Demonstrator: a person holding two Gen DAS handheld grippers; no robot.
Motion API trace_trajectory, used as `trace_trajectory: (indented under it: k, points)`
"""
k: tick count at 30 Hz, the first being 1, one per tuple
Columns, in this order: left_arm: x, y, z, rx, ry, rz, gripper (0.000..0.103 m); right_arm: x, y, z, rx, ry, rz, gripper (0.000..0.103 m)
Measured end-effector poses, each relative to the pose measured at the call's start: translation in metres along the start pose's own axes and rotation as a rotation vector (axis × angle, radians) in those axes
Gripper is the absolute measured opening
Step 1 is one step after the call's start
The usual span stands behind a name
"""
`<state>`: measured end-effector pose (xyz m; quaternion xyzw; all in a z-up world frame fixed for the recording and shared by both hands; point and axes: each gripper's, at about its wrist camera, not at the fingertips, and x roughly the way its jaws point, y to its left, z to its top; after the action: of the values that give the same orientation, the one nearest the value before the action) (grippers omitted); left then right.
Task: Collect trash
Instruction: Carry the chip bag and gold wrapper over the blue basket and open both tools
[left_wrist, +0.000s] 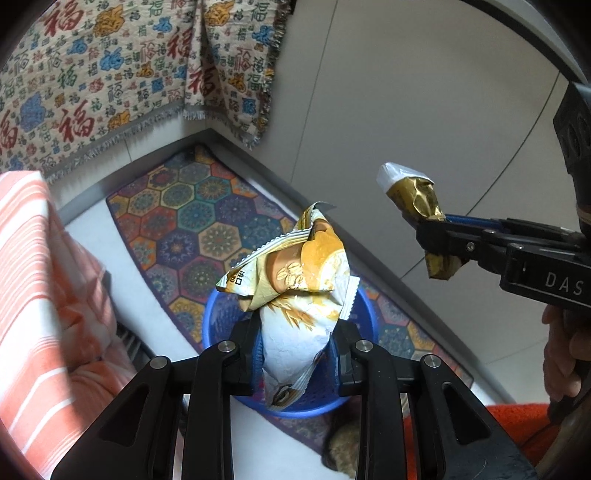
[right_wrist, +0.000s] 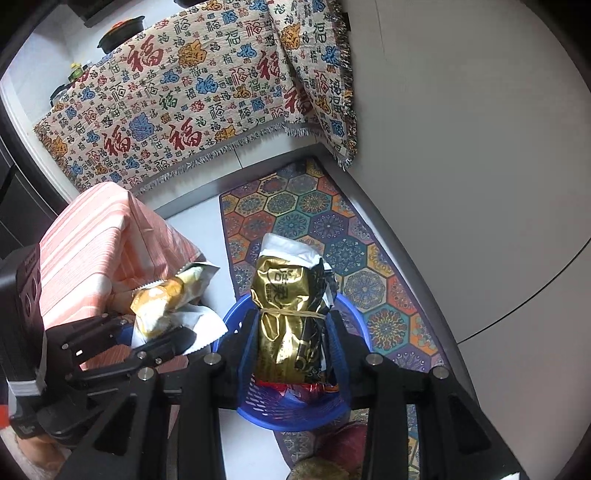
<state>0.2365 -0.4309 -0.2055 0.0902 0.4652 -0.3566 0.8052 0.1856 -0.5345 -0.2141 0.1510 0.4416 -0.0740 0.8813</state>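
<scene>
Left tongs clamped on crinkled yellow-white wrapper over perforated blue basket

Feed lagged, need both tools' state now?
Left tool: closed on yellow-white snack wrapper.
Right tool: closed on gold packet.

At frame centre the right gripper clamps a gold foil packet bound by a rubber band, above a blue plastic basket. At left, the left gripper holds a yellow-white wrapper. A hexagon-patterned rug lies beneath.
</scene>
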Motion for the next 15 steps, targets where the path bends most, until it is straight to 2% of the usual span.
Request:
trace_trajectory:
  k: [2, 4, 11, 15]
  points:
    - [0.004, -0.001, -0.001, 0.002, 0.004, 0.006, 0.035, 0.004, -0.002, 0.001, 0.008, 0.005, 0.0, 0.045]
    - [0.008, -0.002, -0.001, 0.006, 0.008, 0.008, 0.047, 0.008, -0.004, -0.001, 0.022, 0.011, 0.009, 0.049]
    - [0.006, 0.0, -0.001, -0.004, -0.027, 0.026, 0.068, 0.009, -0.008, 0.002, 0.038, 0.012, 0.0, 0.05]
    - [0.002, 0.001, 0.001, -0.025, -0.053, 0.064, 0.078, 0.001, -0.009, 0.005, 0.041, -0.016, -0.018, 0.058]
